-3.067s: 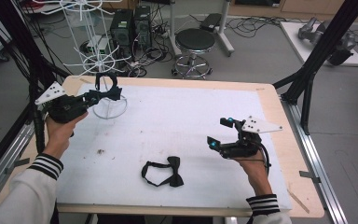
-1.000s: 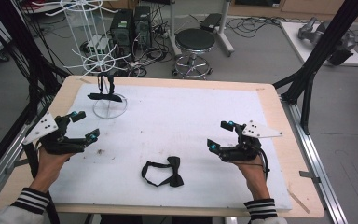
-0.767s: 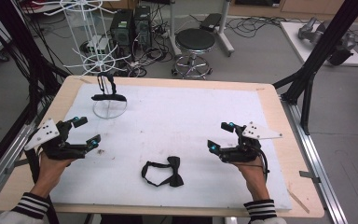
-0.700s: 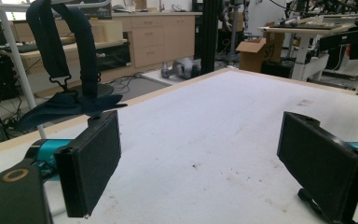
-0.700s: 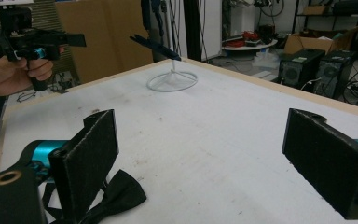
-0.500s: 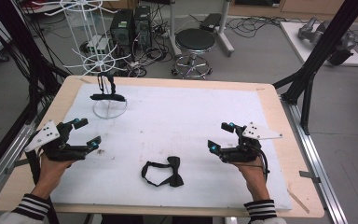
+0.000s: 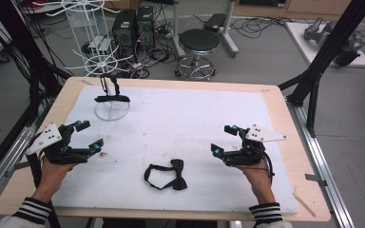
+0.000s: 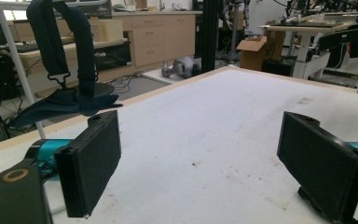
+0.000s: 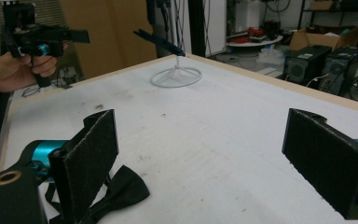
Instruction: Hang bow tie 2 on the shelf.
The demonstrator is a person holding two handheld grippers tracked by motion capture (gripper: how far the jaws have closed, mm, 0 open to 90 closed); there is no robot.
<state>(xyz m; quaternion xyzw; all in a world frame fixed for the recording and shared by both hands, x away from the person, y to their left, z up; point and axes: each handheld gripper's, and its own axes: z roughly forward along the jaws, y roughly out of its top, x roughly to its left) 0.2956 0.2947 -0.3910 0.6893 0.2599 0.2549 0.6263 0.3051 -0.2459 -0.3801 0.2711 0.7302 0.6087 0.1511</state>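
A black bow tie (image 7: 167, 174) lies near the front of the desk (image 7: 275, 102), between both tongs. The left tongs (image 7: 86, 137) and right tongs (image 7: 224, 139) are spread wide, holding nothing. Another bow tie (image 7: 111, 98) hangs on the white rack (image 7: 105, 76) far left.

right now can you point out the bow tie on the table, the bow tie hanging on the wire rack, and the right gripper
bow tie on the table (image 7: 177, 172), high view, on its knot.
hanging bow tie (image 7: 112, 98), high view, on its bow below the strap.
right gripper (image 7: 223, 138), high view, midway between its open fingertips.
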